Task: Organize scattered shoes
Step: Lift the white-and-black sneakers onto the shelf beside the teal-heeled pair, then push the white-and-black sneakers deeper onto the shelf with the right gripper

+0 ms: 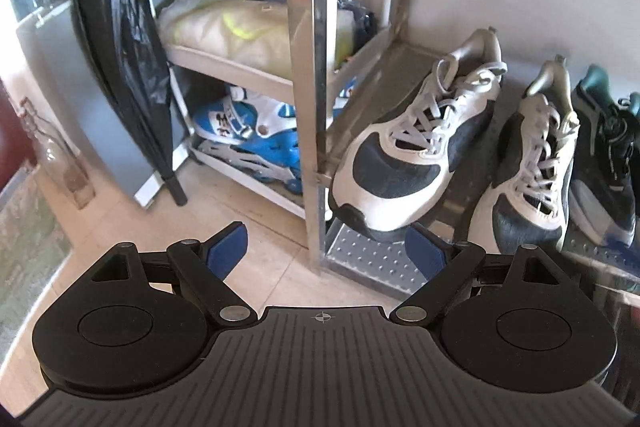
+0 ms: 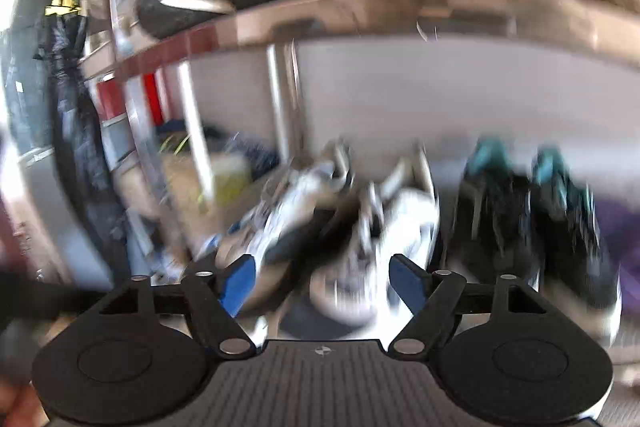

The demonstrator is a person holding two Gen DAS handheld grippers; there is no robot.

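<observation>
Two sneakers sit on the rack (image 1: 394,67), toes out.
We hold both grippers, left (image 1: 326,247) and right (image 2: 322,277), wide open and empty; the left sneaker (image 1: 416,147) overhangs the rack's edge, likely needing a nudge.

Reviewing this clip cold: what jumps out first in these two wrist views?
The pair of white and navy sneakers on the metal rack shelf dominates the left wrist view, the nearer one's toe overhanging the front edge just beyond the open left gripper. Left of the rack, blue inline skates sit on a low shelf. The right wrist view is motion-blurred, with the right gripper open before those sneakers.
</observation>
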